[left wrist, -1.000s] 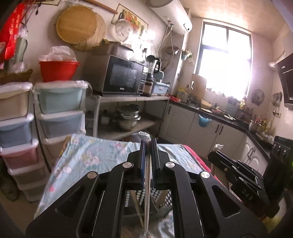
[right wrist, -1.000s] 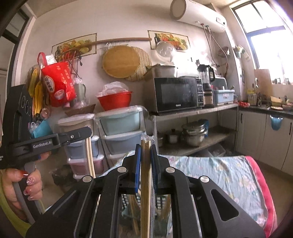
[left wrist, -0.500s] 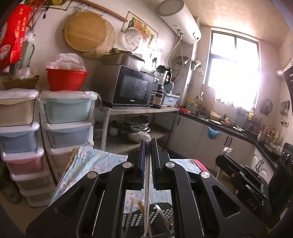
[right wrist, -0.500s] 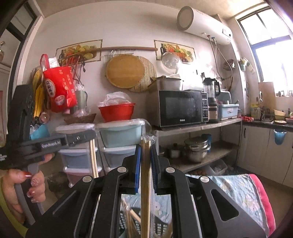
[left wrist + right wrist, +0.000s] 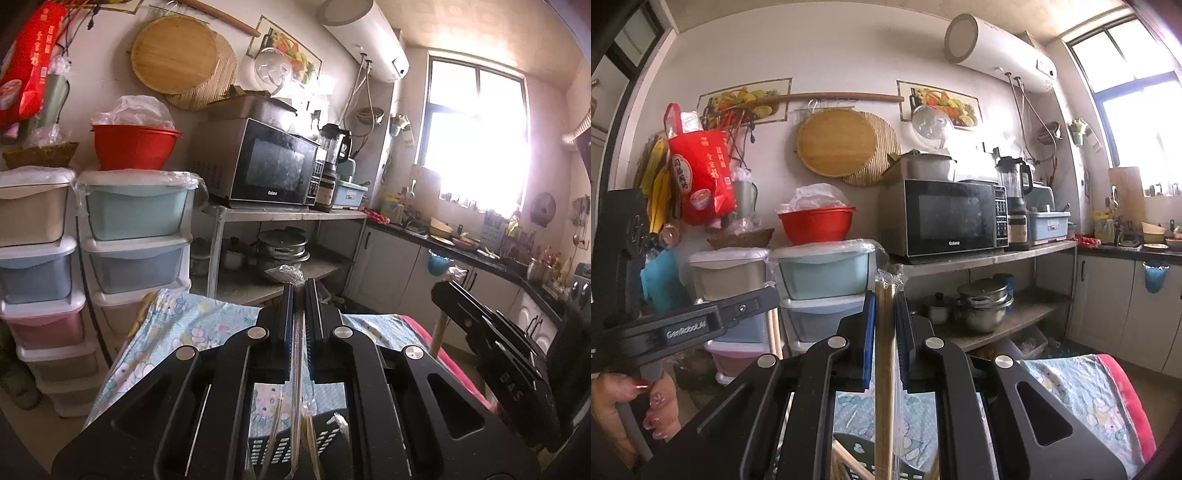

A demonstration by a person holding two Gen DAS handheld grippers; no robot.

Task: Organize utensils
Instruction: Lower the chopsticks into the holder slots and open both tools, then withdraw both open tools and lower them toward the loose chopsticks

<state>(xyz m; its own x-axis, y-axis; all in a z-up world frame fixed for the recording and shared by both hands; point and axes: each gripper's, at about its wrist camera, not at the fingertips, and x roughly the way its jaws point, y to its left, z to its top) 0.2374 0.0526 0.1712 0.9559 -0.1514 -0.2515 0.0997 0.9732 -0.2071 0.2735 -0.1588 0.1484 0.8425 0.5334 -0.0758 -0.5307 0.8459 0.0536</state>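
Both grippers (image 5: pixel 299 295) (image 5: pixel 885 295) clamp wrapped chopsticks (image 5: pixel 884 369) above near black basket (image 5: pixel 328 439); next: lower, release inside.

Bright window (image 5: pixel 476 136) lights white walls, microwave (image 5: pixel 945 218) on a steel shelf (image 5: pixel 982 258)

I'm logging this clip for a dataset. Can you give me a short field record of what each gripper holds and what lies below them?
left gripper: shut on a thin wrapped utensil, upright
right gripper: shut on wrapped chopsticks, upright
below: dark slotted basket holding more wrapped utensils
surface: table with a blue cartoon cloth
background: microwave on a metal shelf
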